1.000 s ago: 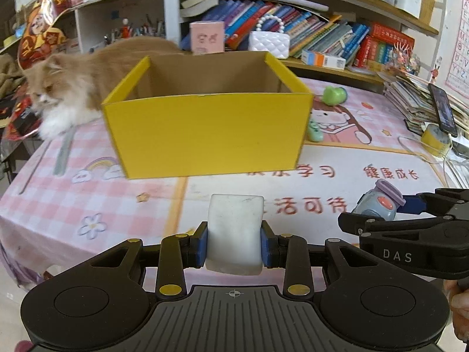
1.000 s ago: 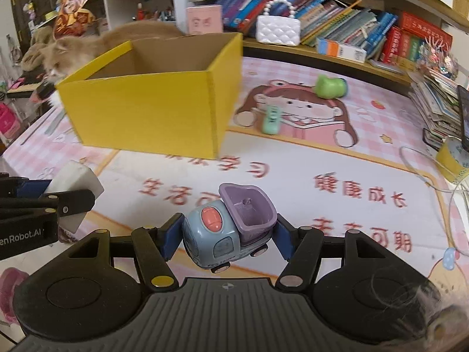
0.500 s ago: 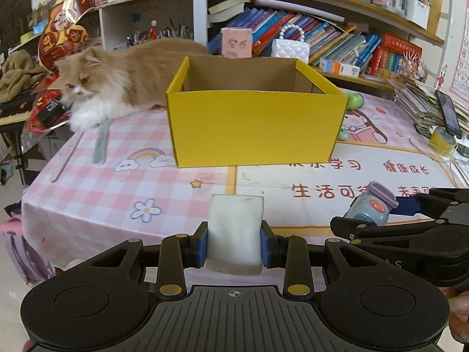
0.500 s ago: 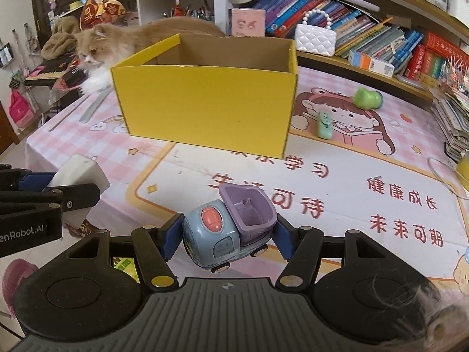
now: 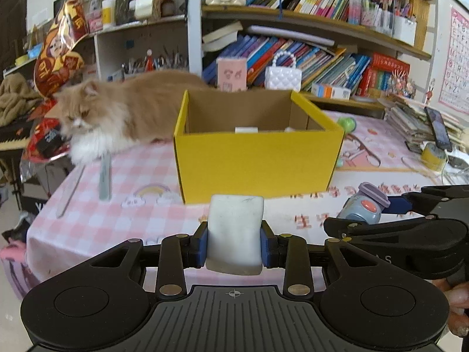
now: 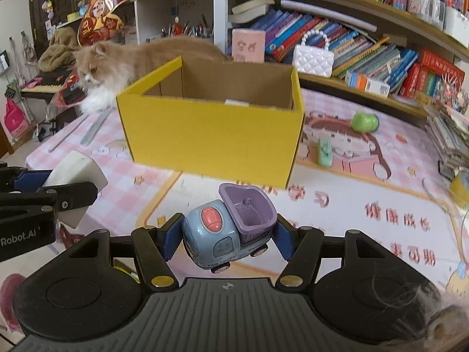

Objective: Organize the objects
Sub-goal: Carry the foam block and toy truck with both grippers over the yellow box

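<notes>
— Both grippers have pulled back and risen; what's clamped?
— Left gripper (image 5: 234,243) squeezes a white rectangular foam block (image 5: 235,231); right gripper (image 6: 224,239) pinches a blue-and-purple plastic toy truck (image 6: 230,227).
— Why aloft?
— Probably to clear the rim of the yellow cardboard box (image 6: 211,126) ahead.

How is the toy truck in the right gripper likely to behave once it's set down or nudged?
The toy truck has small wheels, so it will probably roll if nudged. It looks like hollow plastic, likely light and rigid. The right gripper grips its rounded cab and tipper, so it may slip or twist.
</notes>
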Demonstrator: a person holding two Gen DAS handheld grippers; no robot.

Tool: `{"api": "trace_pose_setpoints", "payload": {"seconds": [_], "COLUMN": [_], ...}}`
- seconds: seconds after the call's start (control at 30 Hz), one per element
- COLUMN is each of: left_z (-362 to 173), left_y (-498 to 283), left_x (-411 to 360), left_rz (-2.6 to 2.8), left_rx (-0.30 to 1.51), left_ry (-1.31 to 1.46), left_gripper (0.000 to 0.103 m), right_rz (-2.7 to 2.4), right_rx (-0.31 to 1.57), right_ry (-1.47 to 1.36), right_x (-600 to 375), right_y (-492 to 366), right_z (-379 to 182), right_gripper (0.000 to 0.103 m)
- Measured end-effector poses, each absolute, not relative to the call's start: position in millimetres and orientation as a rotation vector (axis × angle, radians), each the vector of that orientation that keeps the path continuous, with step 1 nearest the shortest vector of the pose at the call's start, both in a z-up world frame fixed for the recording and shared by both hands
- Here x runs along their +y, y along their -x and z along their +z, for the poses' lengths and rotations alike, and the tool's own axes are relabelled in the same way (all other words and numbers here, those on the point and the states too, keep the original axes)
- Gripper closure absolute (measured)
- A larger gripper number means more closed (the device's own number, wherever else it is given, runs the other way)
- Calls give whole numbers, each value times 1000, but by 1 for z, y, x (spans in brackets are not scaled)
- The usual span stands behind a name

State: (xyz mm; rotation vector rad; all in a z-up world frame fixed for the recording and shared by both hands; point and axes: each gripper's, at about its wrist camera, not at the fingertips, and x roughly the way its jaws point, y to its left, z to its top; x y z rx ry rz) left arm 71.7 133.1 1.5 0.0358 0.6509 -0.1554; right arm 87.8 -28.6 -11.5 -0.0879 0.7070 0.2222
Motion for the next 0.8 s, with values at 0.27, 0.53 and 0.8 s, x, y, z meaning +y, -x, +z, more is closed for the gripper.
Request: {"api": "trace_pose_setpoints", "payload": {"seconds": [0.27,0.53,0.8], "left_z": [24,39,37], "left_y": [-98,-138,-181], "left_x": [133,130,120], "left_rz": [-144,-117,-104], "left_rx": [578,537,539], "left_ry": [-34,-26,-14], "left_gripper": [71,71,71], "right_rz": [220,228,241], "right_rx": [628,584,580], "right_ry": [97,113,136], "right_x": [-31,-35,-38], "right_y": [-116,-160,-213], "right_z": [13,29,31], "right_gripper": [42,42,42]}}
